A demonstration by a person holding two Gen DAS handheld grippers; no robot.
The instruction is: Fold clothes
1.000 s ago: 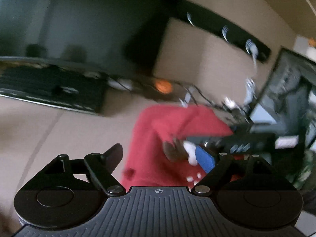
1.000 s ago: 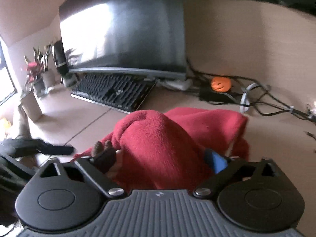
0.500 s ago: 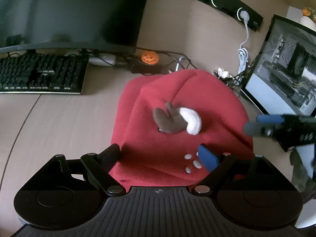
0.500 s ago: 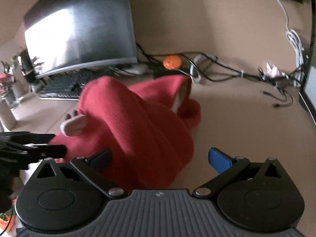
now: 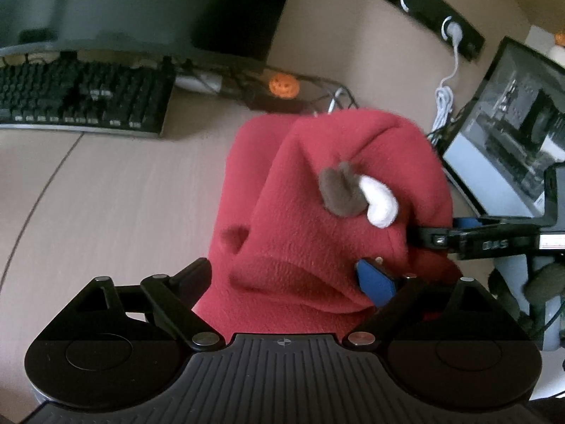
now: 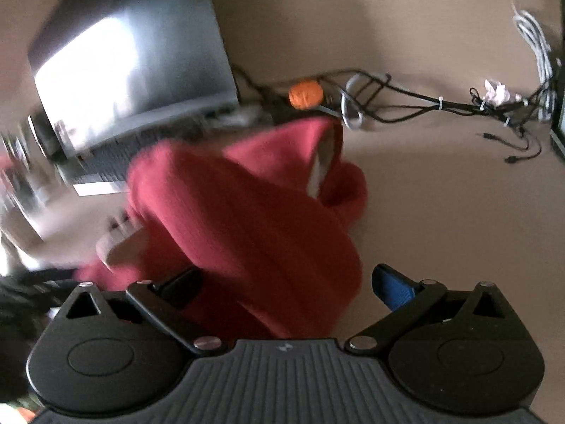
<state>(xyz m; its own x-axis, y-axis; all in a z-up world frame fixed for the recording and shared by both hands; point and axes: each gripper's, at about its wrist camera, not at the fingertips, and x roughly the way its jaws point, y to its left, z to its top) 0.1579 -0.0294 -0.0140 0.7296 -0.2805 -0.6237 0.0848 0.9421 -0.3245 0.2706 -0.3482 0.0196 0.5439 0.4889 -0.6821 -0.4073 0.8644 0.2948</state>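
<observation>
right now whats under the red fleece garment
The red fleece garment lies heaped on the tan desk, which shows bare around it. Its folds hide whatever is beneath, including the cables running behind it.

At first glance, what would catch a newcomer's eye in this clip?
The red fleece garment, heaped in the middle of the desk, with a brown-and-white mitten patch on its front. Behind it sit a small orange pumpkin among cables, a dark monitor and a black keyboard at the left.
</observation>
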